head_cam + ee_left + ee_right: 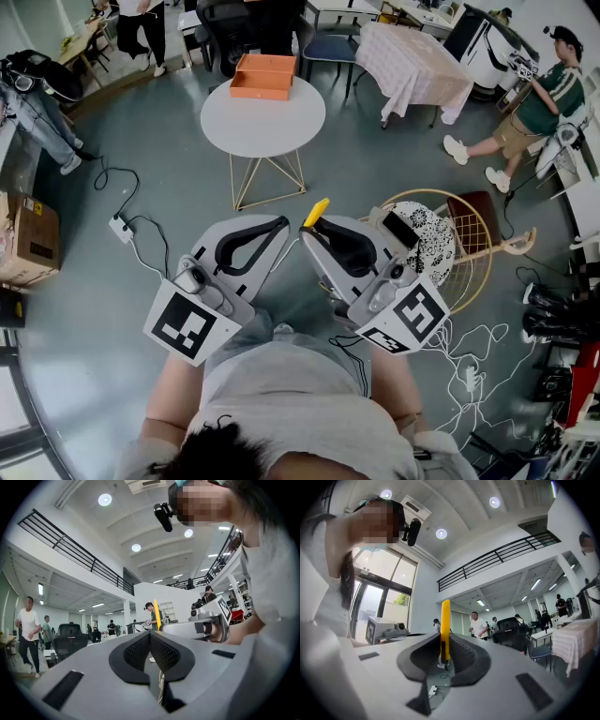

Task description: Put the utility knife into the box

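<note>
My right gripper (pixel 314 228) is shut on the yellow utility knife (pixel 317 212); the knife stands up between the pads as a thin yellow bar (pixel 445 630) in the right gripper view. My left gripper (pixel 279 225) is shut with nothing between its pads (pixel 149 639). Both are held close to my body, tilted up, well short of the round white table (pixel 244 127). The open orange box (pixel 263 76) sits at that table's far edge. From the left gripper view the knife (pixel 156 615) shows as a yellow sliver beside the right gripper.
A wire side table (pixel 464 244) with a patterned tray and a phone (pixel 401 229) stands at my right. A power strip (pixel 120 226) and cables lie on the floor at left. A cardboard box (pixel 32 239) sits far left. People stand around the room's edges.
</note>
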Available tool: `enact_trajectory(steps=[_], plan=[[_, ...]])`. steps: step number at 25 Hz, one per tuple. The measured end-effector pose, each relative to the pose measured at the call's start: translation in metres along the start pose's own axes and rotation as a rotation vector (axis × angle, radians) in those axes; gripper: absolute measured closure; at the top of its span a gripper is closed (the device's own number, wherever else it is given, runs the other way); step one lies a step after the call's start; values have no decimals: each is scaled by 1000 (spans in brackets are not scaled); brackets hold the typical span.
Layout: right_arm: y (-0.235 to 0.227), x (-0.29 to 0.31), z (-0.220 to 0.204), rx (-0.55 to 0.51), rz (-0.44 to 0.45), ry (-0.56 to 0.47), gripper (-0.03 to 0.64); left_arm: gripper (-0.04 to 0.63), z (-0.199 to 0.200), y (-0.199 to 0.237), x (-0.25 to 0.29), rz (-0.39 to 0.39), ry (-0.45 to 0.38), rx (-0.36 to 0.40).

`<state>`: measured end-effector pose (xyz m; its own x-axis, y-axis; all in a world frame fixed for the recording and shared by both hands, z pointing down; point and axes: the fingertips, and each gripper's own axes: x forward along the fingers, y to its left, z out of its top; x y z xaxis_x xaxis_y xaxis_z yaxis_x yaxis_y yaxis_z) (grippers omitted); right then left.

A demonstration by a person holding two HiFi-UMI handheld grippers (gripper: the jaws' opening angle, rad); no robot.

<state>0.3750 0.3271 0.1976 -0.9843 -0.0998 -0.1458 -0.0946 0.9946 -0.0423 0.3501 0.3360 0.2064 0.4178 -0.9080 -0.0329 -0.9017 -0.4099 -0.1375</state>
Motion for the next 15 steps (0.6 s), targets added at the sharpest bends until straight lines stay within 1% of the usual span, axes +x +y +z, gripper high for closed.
enact_trajectory(steps=[6,12,15], plan=[[-5,18,-6,9,-4,8,554,586,-6,18,-1,-3,2,-16],[-18,45,-14,19,-23,30,554,586,-14,49,3,-14,5,-33],[-27,59,-18,44,-38,34,554,586,-16,65,6,-24,7,-30]])
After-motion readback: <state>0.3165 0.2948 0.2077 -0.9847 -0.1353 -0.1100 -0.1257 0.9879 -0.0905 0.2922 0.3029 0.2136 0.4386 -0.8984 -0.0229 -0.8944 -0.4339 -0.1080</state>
